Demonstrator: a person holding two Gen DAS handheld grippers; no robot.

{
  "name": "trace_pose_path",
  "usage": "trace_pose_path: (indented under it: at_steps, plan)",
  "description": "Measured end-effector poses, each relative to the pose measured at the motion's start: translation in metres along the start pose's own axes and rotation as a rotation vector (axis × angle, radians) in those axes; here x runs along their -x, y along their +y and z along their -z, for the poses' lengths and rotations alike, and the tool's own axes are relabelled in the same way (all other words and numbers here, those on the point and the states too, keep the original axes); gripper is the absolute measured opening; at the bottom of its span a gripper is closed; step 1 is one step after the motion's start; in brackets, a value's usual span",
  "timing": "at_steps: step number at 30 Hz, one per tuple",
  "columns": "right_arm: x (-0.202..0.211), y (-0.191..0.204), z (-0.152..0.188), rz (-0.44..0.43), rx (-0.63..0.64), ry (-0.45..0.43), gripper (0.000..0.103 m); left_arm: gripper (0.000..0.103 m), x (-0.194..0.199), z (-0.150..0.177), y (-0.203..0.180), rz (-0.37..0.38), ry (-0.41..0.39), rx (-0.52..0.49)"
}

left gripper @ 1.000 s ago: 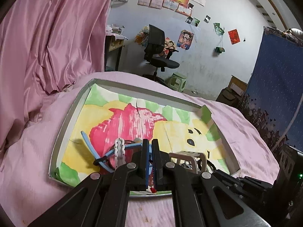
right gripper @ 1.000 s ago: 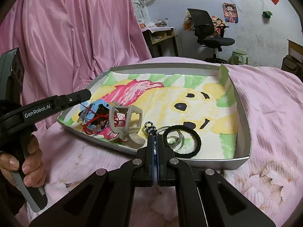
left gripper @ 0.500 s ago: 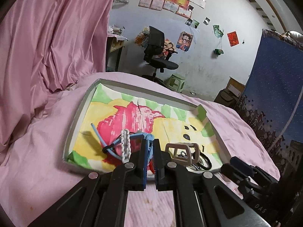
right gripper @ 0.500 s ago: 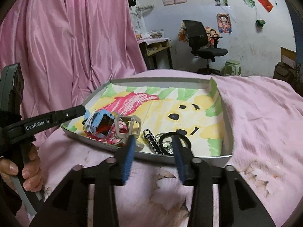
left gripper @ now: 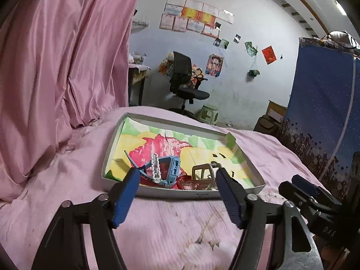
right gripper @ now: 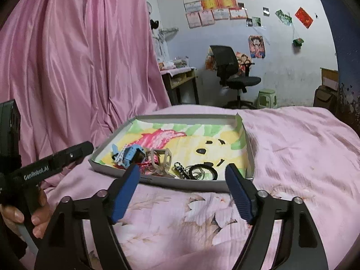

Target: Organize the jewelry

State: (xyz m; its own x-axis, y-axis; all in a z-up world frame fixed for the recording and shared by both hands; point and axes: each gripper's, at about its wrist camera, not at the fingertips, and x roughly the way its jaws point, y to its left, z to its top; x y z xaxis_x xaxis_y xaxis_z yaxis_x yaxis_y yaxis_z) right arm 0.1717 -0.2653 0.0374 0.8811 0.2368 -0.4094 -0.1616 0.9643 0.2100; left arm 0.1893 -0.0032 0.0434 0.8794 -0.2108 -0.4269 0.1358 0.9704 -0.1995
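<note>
A shallow grey tray (left gripper: 112, 145) (right gripper: 180, 185) lined with a bright cartoon drawing lies on the pink bedspread. At its near edge lie a blue watch (left gripper: 172, 168) (right gripper: 131, 154), a white beaded band (left gripper: 155, 165), a red bracelet (left gripper: 185, 182), a beige frame piece (left gripper: 201, 172) (right gripper: 160, 157), a dark chain (right gripper: 180, 168) and a black hair tie (right gripper: 203, 172). My left gripper (left gripper: 177, 175) and right gripper (right gripper: 182, 171) are both open and empty, held back from the tray's near edge above the bedspread.
A pink curtain (left gripper: 56, 67) hangs on the left. The pink floral bedspread (right gripper: 292, 146) spreads around the tray. An office chair (left gripper: 184, 85), a green stool (right gripper: 266, 97) and a desk (right gripper: 180, 78) stand by the far wall. A blue hanging (left gripper: 319, 112) is at right.
Both grippers have opened from shut and pulled back from the tray toward me. The jewelry stays in the tray.
</note>
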Motion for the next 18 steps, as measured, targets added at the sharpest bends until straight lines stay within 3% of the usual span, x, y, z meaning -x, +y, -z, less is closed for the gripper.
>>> trace_pose_path:
  at_steps: [13, 18]
  plan:
    - [0.054, 0.016, 0.018, -0.003, 0.004, -0.109, 0.099, 0.097, 0.064, 0.030, -0.011, -0.023, -0.104, -0.053]
    - [0.074, 0.023, 0.029, 0.000, 0.014, -0.138, 0.101, 0.103, 0.087, 0.042, -0.006, -0.042, -0.136, -0.030]
